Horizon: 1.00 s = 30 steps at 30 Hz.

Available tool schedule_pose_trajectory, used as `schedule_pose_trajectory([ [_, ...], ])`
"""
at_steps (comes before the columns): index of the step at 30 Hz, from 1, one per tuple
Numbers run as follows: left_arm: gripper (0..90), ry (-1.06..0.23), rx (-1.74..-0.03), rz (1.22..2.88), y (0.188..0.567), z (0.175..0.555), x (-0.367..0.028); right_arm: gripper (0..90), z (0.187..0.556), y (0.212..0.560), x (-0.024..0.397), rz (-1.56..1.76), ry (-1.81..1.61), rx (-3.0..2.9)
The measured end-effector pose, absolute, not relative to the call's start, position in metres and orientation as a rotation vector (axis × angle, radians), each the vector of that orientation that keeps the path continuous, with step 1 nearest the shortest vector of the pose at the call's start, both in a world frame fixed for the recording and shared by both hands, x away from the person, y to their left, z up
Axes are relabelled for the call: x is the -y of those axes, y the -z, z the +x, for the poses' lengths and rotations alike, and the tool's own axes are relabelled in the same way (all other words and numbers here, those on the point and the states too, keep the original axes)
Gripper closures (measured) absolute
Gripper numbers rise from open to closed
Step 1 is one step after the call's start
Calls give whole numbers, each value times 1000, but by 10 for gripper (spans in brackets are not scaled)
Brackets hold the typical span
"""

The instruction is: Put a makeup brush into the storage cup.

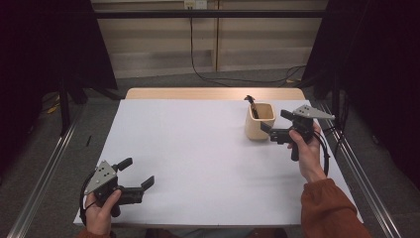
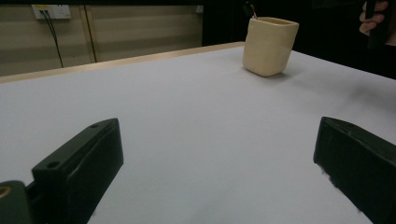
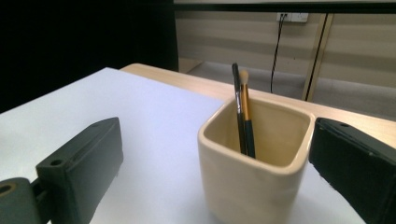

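A cream square cup (image 1: 259,124) stands at the right rear of the white table (image 1: 198,148), with two slim brushes (image 1: 251,104) upright in it. My right gripper (image 1: 275,122) is open just to the cup's right, its jaws pointing at it. In the right gripper view the cup (image 3: 252,186) and brushes (image 3: 244,112) stand close ahead, framed by the wide jaws of the right gripper (image 3: 215,140), with no contact visible. My left gripper (image 1: 136,173) is open and holds nothing near the front left edge. In the left gripper view the left gripper (image 2: 219,182) faces the distant cup (image 2: 270,46).
A wooden strip (image 1: 213,93) runs along the table's far edge. Metal rails (image 1: 44,178) flank the table on both sides. Cables (image 1: 208,74) lie on the floor beyond, below a wall socket (image 1: 194,4). The person's hand (image 2: 373,18) on the right gripper's handle is seen at the upper right of the left gripper view.
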<state>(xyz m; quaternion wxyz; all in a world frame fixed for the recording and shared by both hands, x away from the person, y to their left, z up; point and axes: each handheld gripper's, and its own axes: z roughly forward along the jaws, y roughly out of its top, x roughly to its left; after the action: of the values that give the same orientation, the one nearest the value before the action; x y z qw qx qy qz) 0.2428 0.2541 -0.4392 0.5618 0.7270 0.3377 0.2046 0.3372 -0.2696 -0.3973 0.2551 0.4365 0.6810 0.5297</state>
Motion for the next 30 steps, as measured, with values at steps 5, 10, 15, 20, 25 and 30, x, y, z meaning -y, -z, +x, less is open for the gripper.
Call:
schedule_pose_trajectory([
  [5,16,-485,-796,1709,439,242,-254,41,326,399,271,1196,-1420,-1818],
  [10,16,-486,-796,1706,439,242,-255,41,311,403,278,1217,-1428,-1782],
  [15,16,-488,-788,1714,438,242,-254,34,299,409,282,1223,-1418,-1793],
  [20,16,-494,-798,1704,438,242,-255,36,286,411,283,1214,-1417,-1791],
  [25,16,-504,-809,1695,438,242,-258,36,274,413,285,1197,-1412,-1796],
  [30,16,-500,-805,1692,438,242,-258,36,261,425,286,1217,-1396,-1809],
])
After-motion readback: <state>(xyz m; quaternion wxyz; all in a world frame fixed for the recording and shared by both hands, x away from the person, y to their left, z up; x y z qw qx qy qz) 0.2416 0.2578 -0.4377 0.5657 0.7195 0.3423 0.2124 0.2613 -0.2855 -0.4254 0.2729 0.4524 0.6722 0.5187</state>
